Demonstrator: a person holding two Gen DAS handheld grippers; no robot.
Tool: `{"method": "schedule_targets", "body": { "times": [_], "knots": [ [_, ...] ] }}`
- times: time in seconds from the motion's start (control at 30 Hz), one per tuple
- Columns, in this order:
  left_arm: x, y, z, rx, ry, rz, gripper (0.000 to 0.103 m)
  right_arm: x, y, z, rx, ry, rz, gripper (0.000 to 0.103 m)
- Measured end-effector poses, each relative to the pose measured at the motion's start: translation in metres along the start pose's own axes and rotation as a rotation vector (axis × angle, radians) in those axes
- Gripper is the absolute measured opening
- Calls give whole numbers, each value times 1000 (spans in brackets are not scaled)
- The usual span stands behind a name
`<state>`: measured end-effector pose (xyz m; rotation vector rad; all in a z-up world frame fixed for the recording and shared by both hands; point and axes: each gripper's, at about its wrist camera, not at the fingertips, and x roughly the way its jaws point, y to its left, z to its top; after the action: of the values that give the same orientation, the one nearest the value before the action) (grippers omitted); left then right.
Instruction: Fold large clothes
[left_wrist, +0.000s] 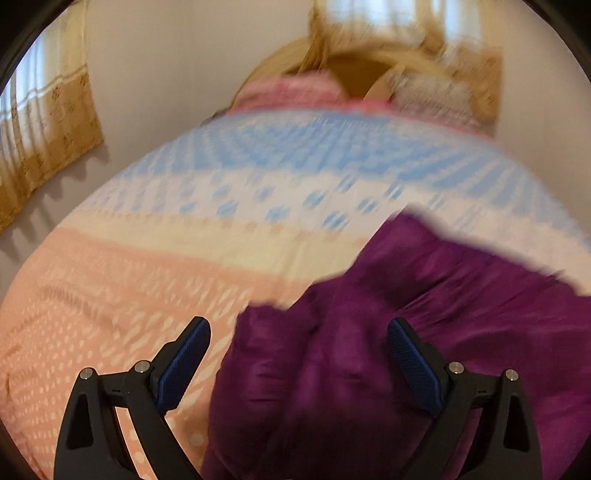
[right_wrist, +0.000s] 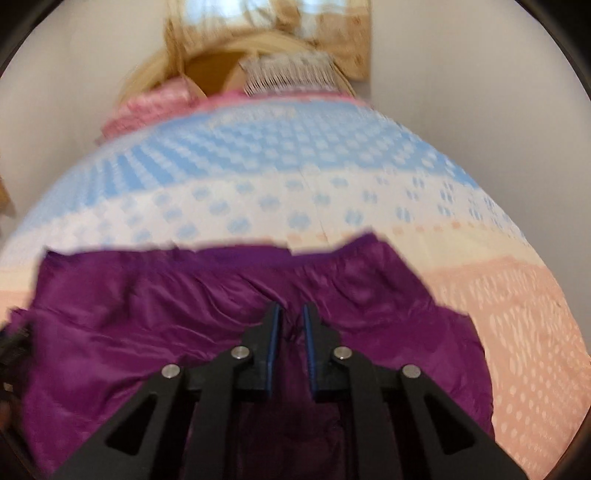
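Pinching a raised fold of purple garment (right_wrist: 221, 295), bunched on near side of bed (right_wrist: 517, 314), with right tongs (right_wrist: 291, 314) nearly closed, likely for lifting | left tongs (left_wrist: 299, 332) spread wide, gripped nothing

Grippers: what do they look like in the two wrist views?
Both alike. Left gripper and right gripper: matte black angular linkage arms with triangular cutouts, round silver pivot pins, and flat dark-blue textured pads lining the jaws. No cables, markings or sleeves visible.
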<state>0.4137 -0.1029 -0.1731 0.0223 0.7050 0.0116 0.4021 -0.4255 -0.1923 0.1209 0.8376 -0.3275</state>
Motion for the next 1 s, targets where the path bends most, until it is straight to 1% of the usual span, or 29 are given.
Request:
{"method": "schedule_targets", "body": {
  "times": [0.03, 0.1, 0.13, 0.17, 0.2, 0.27, 0.3, 0.33, 0.37, 0.4, 0.43, 0.47, 0.5, 0.53, 0.6, 0.77, 1.0],
  "knots": [
    [-13, -7, 4, 12, -43, -18, 97, -1, -3, -3, 16, -9, -35, 38],
    [-32, -28, 10, 56, -82, -54, 97, -8, -8, -2, 48, -33, -77, 54],
    [-35, -38, 11, 78, -87, -70, 97, -15, -8, -2, 67, -49, -60, 54],
    [-36, -47, 11, 97, -90, -80, 97, -23, -4, 1, 72, -73, 1, 54],
    [-32, -57, 10, 117, -93, -81, 97, -28, 3, 3, 49, -86, 33, 54],
    [-18, -68, 6, 150, -81, -60, 97, -36, 21, 6, -27, -110, 95, 54],
    [-9, -73, 4, 166, -67, -37, 97, -34, 24, 6, -39, -101, 113, 50],
    [3, -75, 1, 181, -52, -4, 97, -28, 24, 6, -39, -81, 105, 50],
    [18, -75, -1, 187, -16, 30, 97, -19, 16, 5, -23, -74, 63, 50],
    [32, -74, -4, 179, 34, 44, 97, -14, 13, 3, -16, -71, 38, 50],
    [44, -70, -7, 151, 86, 23, 97, -4, 4, 0, -2, -58, 6, 50],
    [50, -63, -9, 109, 109, -18, 99, 7, -7, -3, 21, -37, -1, 51],
    [51, -60, -9, 87, 111, -35, 101, 14, -15, -6, 39, -23, 11, 54],
    [51, -60, -9, 78, 111, -42, 101, 21, -24, -10, 61, -18, 29, 54],
    [54, -67, -12, 104, 116, -42, 102, 21, -28, -12, 64, -27, 34, 55],
    [59, -72, -10, 102, 134, -61, 102, 18, -27, -21, 80, -37, -11, 55],
    [63, -69, -13, 102, 155, -70, 102, 23, -23, -21, 56, -6, -82, 57]
  ]
}}
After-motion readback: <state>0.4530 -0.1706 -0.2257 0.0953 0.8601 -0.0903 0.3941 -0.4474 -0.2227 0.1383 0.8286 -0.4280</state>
